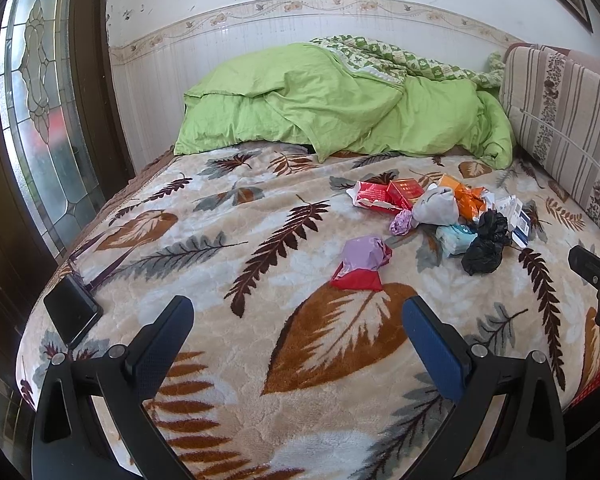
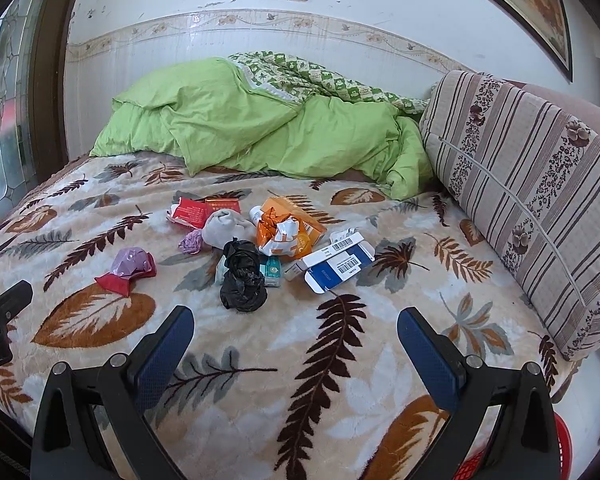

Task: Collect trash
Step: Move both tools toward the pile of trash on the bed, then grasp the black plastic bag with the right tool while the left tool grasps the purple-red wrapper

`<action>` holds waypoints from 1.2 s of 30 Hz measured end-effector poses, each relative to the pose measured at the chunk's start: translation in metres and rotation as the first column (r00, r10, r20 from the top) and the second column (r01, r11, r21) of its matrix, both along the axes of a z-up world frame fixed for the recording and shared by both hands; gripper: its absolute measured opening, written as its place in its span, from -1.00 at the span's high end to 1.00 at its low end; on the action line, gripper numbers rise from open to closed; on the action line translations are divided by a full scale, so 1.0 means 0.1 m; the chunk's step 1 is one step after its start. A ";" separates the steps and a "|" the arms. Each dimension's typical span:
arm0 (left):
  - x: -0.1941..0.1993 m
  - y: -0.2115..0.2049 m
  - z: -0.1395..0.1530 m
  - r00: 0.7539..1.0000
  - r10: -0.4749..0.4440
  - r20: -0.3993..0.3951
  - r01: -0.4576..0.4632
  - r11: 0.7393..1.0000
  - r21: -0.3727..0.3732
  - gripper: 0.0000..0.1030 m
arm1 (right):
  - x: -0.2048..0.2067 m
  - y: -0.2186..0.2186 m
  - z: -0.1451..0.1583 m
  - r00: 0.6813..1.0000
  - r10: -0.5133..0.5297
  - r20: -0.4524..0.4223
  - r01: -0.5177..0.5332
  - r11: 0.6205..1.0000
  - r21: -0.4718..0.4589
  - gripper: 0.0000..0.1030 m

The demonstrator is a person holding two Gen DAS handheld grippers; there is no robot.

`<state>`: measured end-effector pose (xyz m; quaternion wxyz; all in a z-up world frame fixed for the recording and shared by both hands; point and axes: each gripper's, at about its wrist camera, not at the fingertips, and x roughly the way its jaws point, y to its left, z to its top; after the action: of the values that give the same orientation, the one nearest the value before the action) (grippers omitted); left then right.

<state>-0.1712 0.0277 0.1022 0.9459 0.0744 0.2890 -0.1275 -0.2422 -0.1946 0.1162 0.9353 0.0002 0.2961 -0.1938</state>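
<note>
Trash lies in a loose pile on the leaf-patterned bed blanket (image 1: 188,280). A purple-and-red wrapper (image 1: 362,262) lies nearest my left gripper (image 1: 296,320), which is open and empty above the blanket. In the right wrist view I see a crumpled black bag (image 2: 242,276), a blue-and-white box (image 2: 336,266), an orange package (image 2: 288,228), a grey sock (image 2: 224,224), red boxes (image 2: 198,210) and the purple-and-red wrapper (image 2: 130,266). My right gripper (image 2: 294,322) is open and empty, just short of the black bag.
A green duvet (image 1: 340,108) is heaped at the wall. A striped cushion (image 2: 520,184) stands along the right. A black phone (image 1: 72,312) lies at the bed's left edge. A red mesh basket (image 2: 476,464) shows at the lower right.
</note>
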 end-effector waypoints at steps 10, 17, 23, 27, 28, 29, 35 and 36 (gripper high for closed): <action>0.00 -0.01 0.00 1.000 -0.002 -0.001 0.002 1.000 0.001 -1.00 | 0.01 0.01 -0.01 1.000 0.003 -0.004 -0.003 1.000 0.001 -0.98; 0.06 0.04 -0.10 0.998 -0.025 -0.064 0.023 0.999 -0.032 -1.00 | 0.03 -0.05 -0.03 0.999 0.035 -0.008 -0.034 0.998 0.057 -0.98; 0.39 0.13 -0.29 0.971 -0.044 -0.233 0.015 0.992 -0.125 -0.93 | 0.31 -0.19 -0.18 0.991 0.131 -0.032 -0.118 0.955 0.270 -0.76; 0.56 0.13 -0.38 0.945 -0.059 -0.321 0.001 0.984 -0.176 -0.60 | 0.62 -0.28 -0.32 0.983 0.164 -0.081 -0.120 0.912 0.392 -0.59; 0.58 0.13 -0.40 0.940 -0.066 -0.335 0.001 0.982 -0.189 -0.59 | 0.71 -0.30 -0.33 0.983 0.161 -0.084 -0.114 0.908 0.403 -0.59; 0.60 0.12 -0.39 0.939 -0.066 -0.337 -0.001 0.981 -0.193 -0.59 | 0.78 -0.32 -0.34 0.984 0.157 -0.086 -0.110 0.909 0.402 -0.59; 0.63 -0.04 -0.33 0.946 -0.084 -0.312 0.035 0.987 -0.159 -0.59 | 1.11 -0.45 -0.50 0.985 0.137 -0.108 -0.080 0.902 0.423 -0.33; 0.64 -0.08 -0.32 0.950 -0.087 -0.301 0.044 0.988 -0.146 -0.59 | 1.13 -0.47 -0.52 0.984 0.140 -0.110 -0.079 0.898 0.432 -0.32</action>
<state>-0.1068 0.0192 0.0701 0.8876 -0.0019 0.4204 -0.1884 -0.1295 -0.2415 0.0638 0.8993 0.1743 0.3948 -0.0711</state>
